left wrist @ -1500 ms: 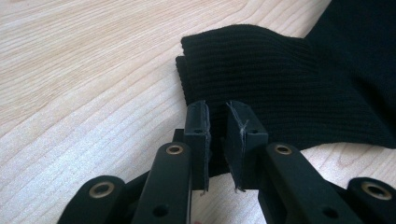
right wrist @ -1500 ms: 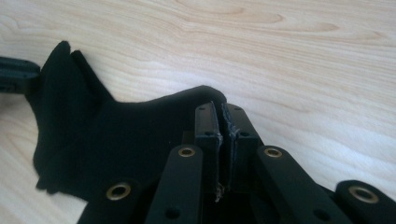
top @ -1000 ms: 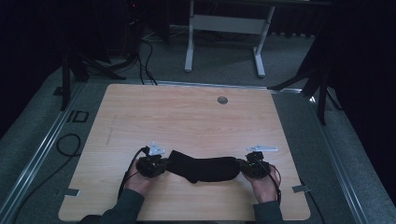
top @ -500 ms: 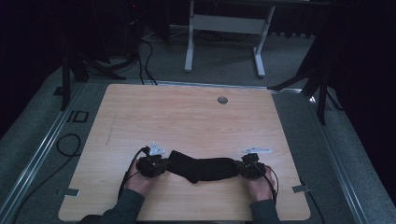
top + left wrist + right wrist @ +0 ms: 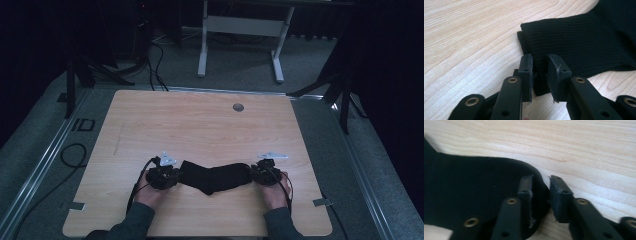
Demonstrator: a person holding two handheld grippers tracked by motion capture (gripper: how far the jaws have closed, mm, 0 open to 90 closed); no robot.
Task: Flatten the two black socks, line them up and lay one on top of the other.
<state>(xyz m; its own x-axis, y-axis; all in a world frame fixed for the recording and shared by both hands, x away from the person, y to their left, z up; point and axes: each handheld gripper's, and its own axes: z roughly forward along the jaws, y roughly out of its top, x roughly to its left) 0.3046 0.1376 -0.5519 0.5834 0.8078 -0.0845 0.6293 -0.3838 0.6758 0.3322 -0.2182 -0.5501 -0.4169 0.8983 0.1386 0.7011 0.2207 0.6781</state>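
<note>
I have a black sock (image 5: 215,177) lying flat on the wooden desk (image 5: 200,125), stretched sideways near my edge between my two hands. My left tongs (image 5: 170,176) sit at its ribbed cuff end, my right tongs (image 5: 257,175) at the rounded toe end.

In the left gripper view, the left tongs (image 5: 539,72) have just been parting: the pads stand a little apart with the cuff's corner lying between them, and I see a gap on each side, so the cloth (image 5: 579,45) is released rather than pinched.

In the right gripper view, the right tongs (image 5: 541,195) have also just been opening. The toe edge (image 5: 474,195) lies between the pads and under one jaw, with bare desk (image 5: 586,150) showing in the gap, so nothing is gripped there either.
</note>
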